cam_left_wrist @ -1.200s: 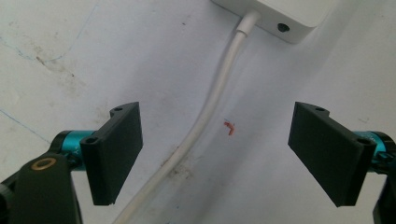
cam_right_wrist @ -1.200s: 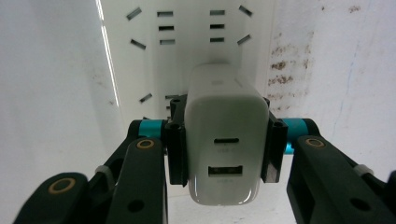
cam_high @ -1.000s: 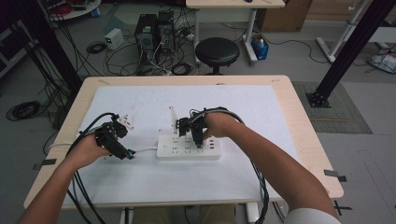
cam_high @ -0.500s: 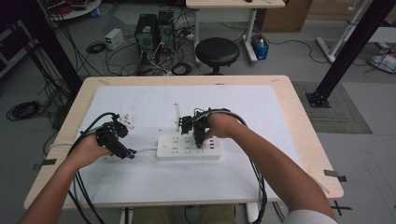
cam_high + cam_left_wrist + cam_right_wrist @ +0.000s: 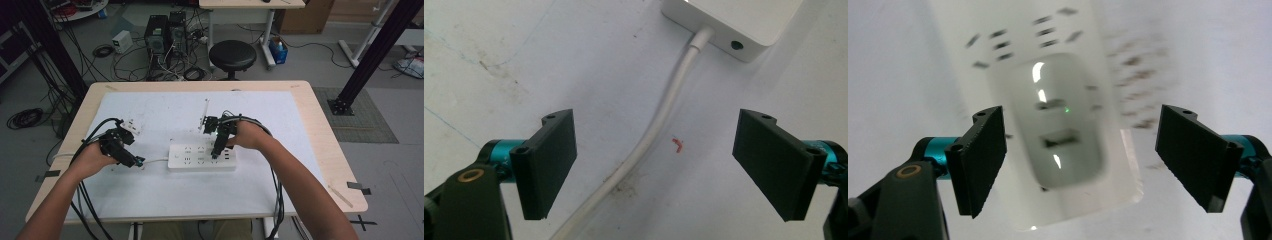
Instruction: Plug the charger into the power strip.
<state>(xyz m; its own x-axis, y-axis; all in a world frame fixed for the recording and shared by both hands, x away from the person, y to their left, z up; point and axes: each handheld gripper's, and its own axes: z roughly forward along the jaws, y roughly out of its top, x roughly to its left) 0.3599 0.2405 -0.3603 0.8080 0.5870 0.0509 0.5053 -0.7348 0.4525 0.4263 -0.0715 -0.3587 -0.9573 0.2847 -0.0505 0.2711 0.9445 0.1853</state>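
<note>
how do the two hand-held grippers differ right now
The left hand-held gripper straddles the white cord just off the power strip's end; the right hand-held gripper hangs over the white charger plugged into the strip. The left view is sharp, the right blurred; the right jaws have just been opening. Both are open, pads touching nothing.

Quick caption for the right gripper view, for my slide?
Right gripper, jaws just opened, above a white charger plugged into the power strip.
</note>
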